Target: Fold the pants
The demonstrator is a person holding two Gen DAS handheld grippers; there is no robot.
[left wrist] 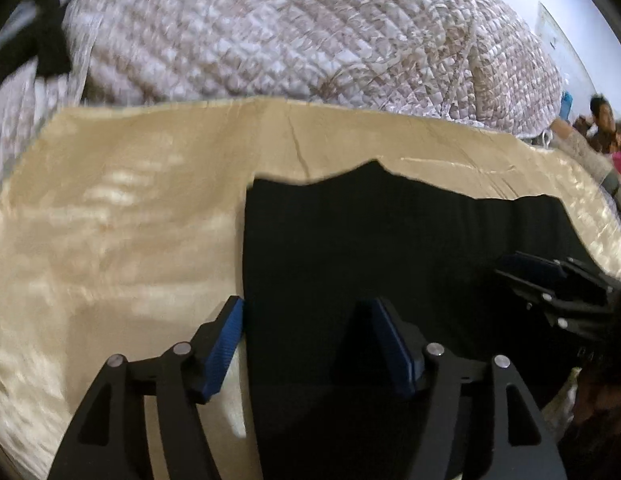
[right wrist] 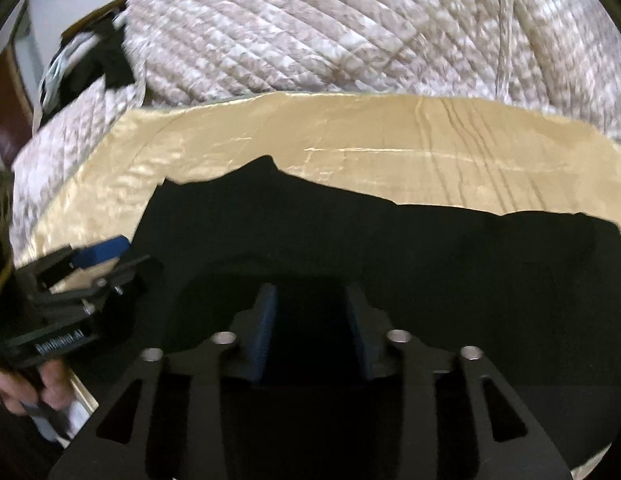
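Black pants (left wrist: 390, 240) lie flat on a shiny beige cloth (left wrist: 110, 220), stretched left to right. My left gripper (left wrist: 306, 312) is open at the pants' left near corner, its left blue pad (left wrist: 224, 344) just off the fabric's edge and its right pad over the fabric. My right gripper (right wrist: 310, 300) is open, low over the pants (right wrist: 430, 260) near their near edge. Each gripper shows in the other's view: the right gripper (left wrist: 550, 276) at far right, the left gripper (right wrist: 98, 256) at far left by the beige cloth (right wrist: 390, 140).
A quilted pale bedspread (left wrist: 290, 28) is heaped behind the cloth; it also fills the back of the right wrist view (right wrist: 330, 28). A dark item (right wrist: 90, 68) lies at the back left. A person (left wrist: 602, 124) sits at the far right.
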